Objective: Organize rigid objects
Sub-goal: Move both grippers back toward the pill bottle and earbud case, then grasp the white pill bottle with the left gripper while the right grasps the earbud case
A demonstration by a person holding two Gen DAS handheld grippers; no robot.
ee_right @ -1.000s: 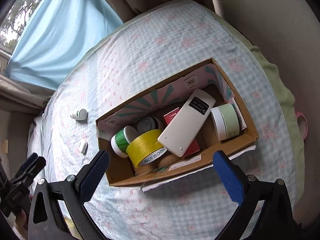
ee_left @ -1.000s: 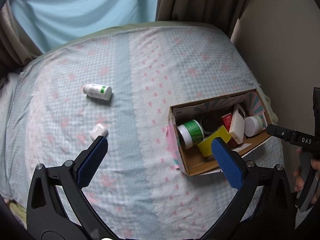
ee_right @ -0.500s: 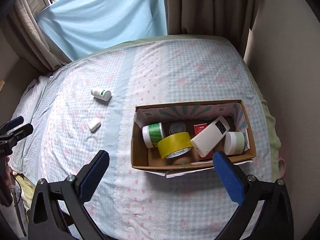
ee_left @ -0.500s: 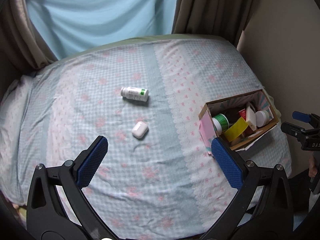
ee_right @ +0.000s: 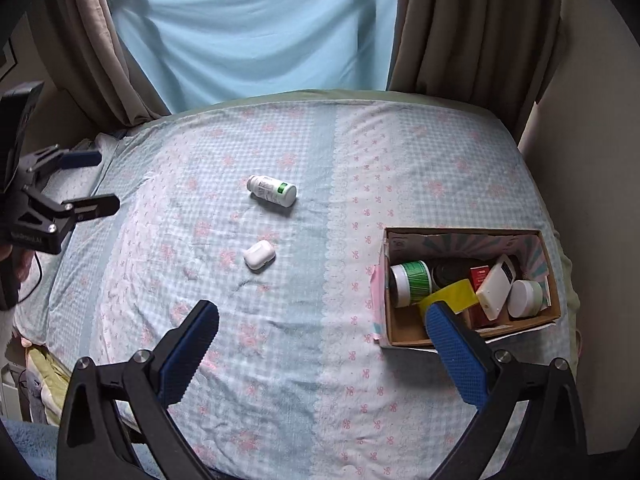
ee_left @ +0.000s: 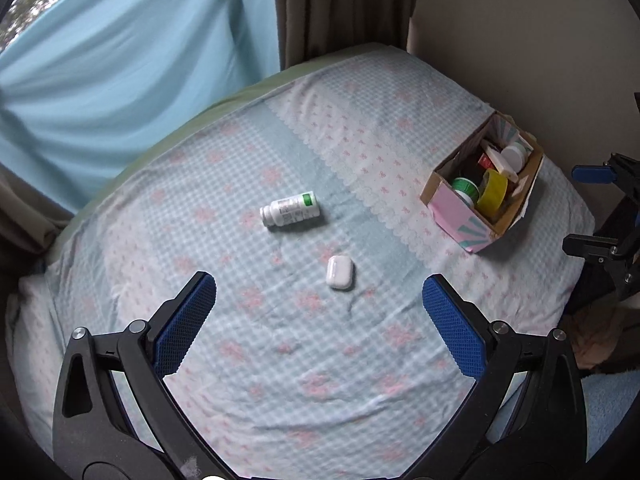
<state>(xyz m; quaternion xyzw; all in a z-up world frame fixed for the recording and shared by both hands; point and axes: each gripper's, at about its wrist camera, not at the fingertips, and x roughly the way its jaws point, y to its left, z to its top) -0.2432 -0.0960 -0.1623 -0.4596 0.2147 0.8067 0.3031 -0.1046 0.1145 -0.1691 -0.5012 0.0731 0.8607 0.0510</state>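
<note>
The left tool hung with its jaws wide apart, gripping nothing, above the bed. Near the bed's middle lay a white pill bottle on its side and a white earbud case just beside it. By the bed's right edge stood the cardboard box holding jars, yellow tape and a remote, and the right tool was spread wide and empty too.

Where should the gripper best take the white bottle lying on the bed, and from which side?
Probably from above, across the middle of its round body: the white bottle lies on its side on the bed, nothing touching it.

The bottle label is too small to read, perhaps pills.
</note>
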